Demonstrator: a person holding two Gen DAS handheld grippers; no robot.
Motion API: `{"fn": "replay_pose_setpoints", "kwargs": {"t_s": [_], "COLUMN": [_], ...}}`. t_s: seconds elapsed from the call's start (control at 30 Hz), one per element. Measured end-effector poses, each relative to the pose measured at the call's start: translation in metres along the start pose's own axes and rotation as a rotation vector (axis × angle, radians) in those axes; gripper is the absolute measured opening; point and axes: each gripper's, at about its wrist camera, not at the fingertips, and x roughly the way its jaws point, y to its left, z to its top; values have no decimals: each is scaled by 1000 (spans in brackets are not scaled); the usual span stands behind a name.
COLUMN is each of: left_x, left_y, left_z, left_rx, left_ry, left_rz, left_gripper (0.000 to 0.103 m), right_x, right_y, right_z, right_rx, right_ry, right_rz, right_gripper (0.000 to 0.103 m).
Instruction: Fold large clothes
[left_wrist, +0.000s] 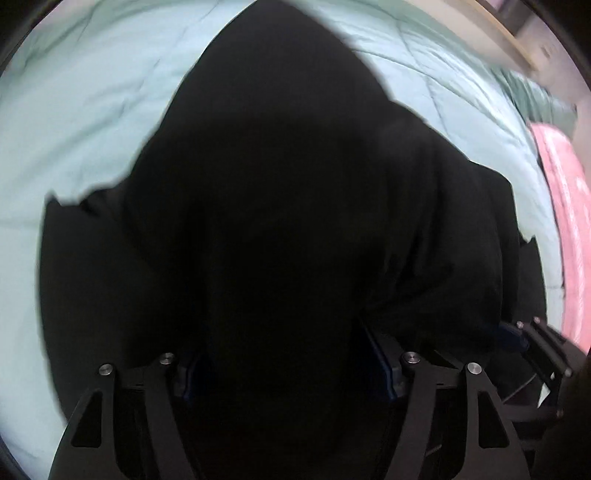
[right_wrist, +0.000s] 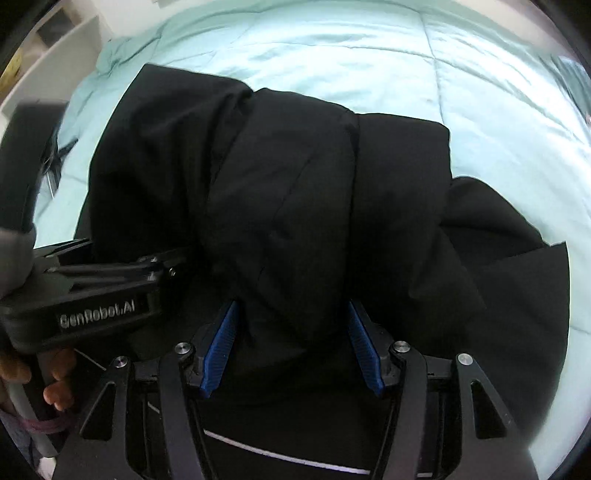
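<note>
A large black garment (right_wrist: 295, 184) lies bunched in thick folds on a light teal quilt (right_wrist: 332, 48). My right gripper (right_wrist: 291, 339) has its blue-padded fingers (right_wrist: 221, 347) spread wide, with a thick fold of the garment between them. My left gripper (left_wrist: 284, 369) also has its jaws wide apart around black fabric (left_wrist: 277, 184), which fills most of the left wrist view; its pads (left_wrist: 384, 369) are barely visible in the dark. The left gripper's body (right_wrist: 99, 299) shows at the left of the right wrist view, its fingers reaching into the garment's left side.
The quilt (left_wrist: 92, 110) covers the bed on all sides of the garment. A pink cloth (left_wrist: 565, 221) lies at the bed's right edge. White shelving (right_wrist: 55, 48) stands at the far left. A wooden edge (left_wrist: 509, 37) runs at the upper right.
</note>
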Motion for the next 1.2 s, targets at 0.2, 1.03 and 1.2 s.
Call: {"fn": "replay_pose_setpoints", "kwargs": {"t_s": [0.2,1.03,1.2], "left_x": [-22,-113,-136], "left_y": [5,0,8], "left_z": [-16,-239,-260], "left_rx": [-62,-147,-188], "left_ry": [-17,-14,-84], "left_rz": [-98,-90,-135], "left_gripper": [37,66,74], "right_x": [-16,-180,-190], "right_y": [-5,-22,-29], "right_z": [-7,-225,-282], "right_rx": [24,173,243], "right_ry": [6,-73,-44], "right_rz": [24,1,-6], "right_gripper": [61,62,62]}}
